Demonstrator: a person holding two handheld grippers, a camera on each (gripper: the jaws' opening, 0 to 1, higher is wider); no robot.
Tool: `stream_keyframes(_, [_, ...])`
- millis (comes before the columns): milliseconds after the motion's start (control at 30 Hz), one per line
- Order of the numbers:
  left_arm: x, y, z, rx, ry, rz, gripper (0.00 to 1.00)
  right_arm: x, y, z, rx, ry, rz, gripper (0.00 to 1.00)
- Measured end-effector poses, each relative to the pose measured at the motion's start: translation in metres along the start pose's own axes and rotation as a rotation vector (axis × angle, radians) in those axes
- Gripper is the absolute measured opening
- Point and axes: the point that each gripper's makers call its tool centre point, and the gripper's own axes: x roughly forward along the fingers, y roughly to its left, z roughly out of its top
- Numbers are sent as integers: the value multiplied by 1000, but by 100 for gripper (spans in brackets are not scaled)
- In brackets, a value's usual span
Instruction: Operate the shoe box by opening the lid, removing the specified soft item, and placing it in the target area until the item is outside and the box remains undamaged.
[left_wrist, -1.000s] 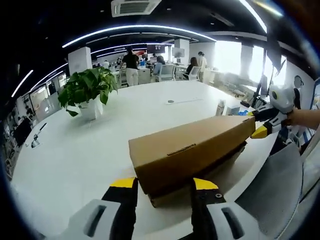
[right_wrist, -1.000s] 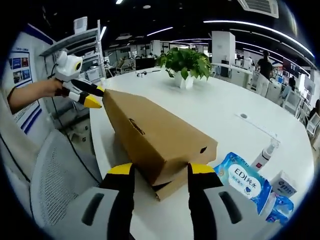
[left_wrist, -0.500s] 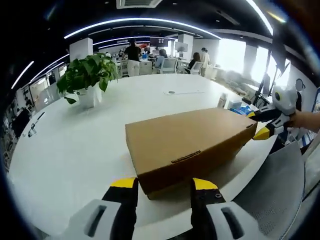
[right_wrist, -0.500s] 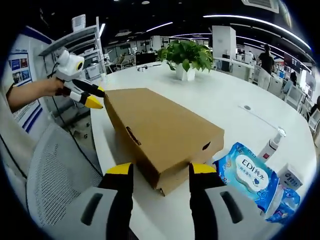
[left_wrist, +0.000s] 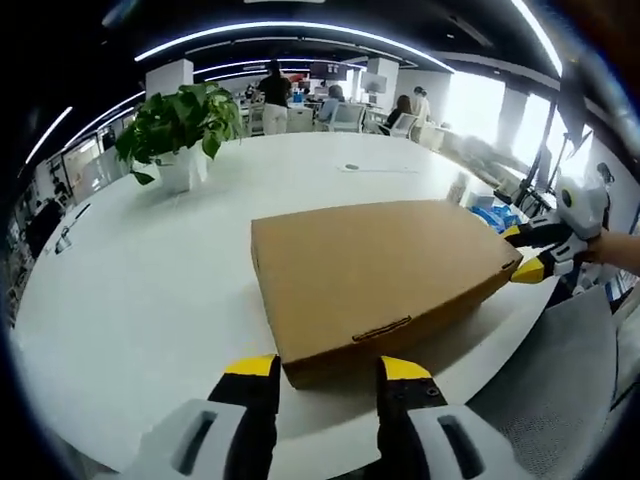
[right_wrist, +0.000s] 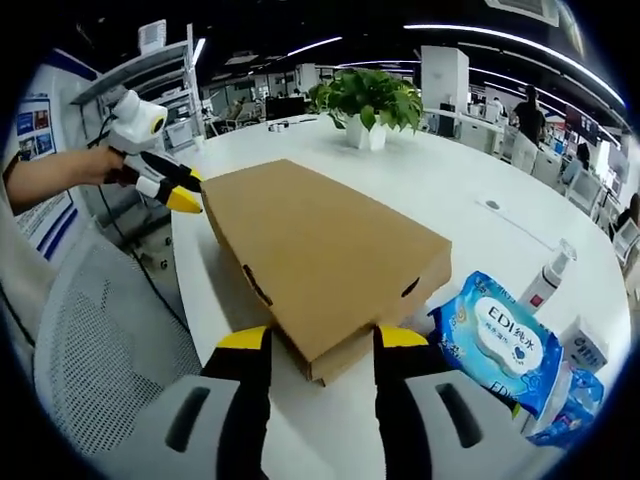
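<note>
Left gripper view, left gripper (left_wrist: 323, 368) spread, level, facing shoe box (left_wrist: 380, 270) end

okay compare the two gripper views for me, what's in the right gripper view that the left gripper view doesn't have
Right gripper view: a blue wet wipes pack and a spray bottle beside the box, plus the left gripper at the far corner. Left gripper view: the right gripper at the box's far end. Both share the brown shoe box, lid down, the potted plant and the white table.
</note>
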Motion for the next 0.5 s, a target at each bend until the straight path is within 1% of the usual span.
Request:
stream_keyframes(367, [8, 1, -5, -41, 27, 16, 37, 5, -2, -6, -26, 19, -7, 36])
stream_keyframes(500, [10, 1, -6, -45, 25, 19, 37, 6, -3, -7, -25, 21, -7, 36])
